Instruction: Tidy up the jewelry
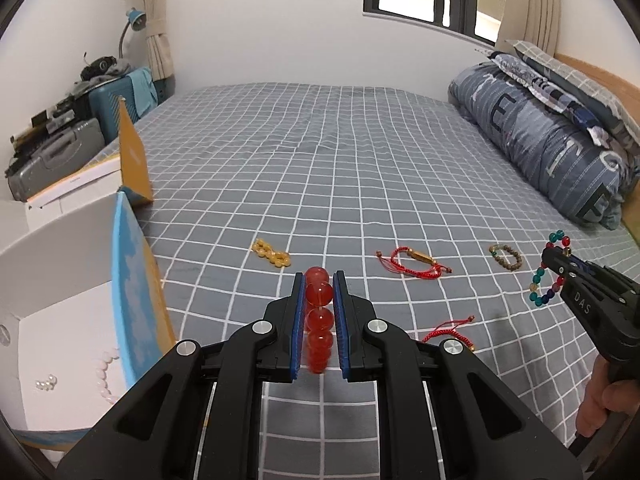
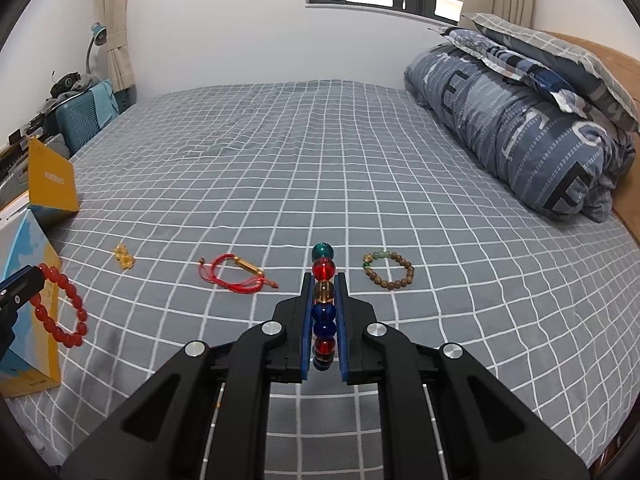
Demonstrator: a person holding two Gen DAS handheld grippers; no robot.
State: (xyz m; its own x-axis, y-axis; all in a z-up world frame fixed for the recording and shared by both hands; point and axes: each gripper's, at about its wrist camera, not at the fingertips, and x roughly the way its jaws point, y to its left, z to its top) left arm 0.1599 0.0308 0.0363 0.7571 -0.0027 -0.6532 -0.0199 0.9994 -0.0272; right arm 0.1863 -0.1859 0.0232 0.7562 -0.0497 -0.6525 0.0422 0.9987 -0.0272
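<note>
While the left tool (image 1: 319,292) is clamped on a red glass-bead bracelet (image 1: 319,316) and the right tool (image 2: 324,294) on a multicoloured bead bracelet (image 2: 323,304), both held above the bed's near edge, the white open box (image 1: 60,320) at its left edge holds only a pale pink bead strand (image 1: 105,376) and a small pearl piece (image 1: 46,382); four pieces remain on the grey checked bedsheet (image 1: 320,152), so I judge sorting under halfway.

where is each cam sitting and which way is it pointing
Left wrist: rides on the left tongs, facing along the bed toward the window wall; shows its own fingers shut on the red bead bracelet, plus the right tongs and hand.
Right wrist: rides on the right tongs, facing likewise; shows its fingers shut on the multicolour bead bracelet, with the left tongs at the left edge.
Both share the red cord bracelet, brown bead bracelet, yellow bead bracelet and open box.
</note>
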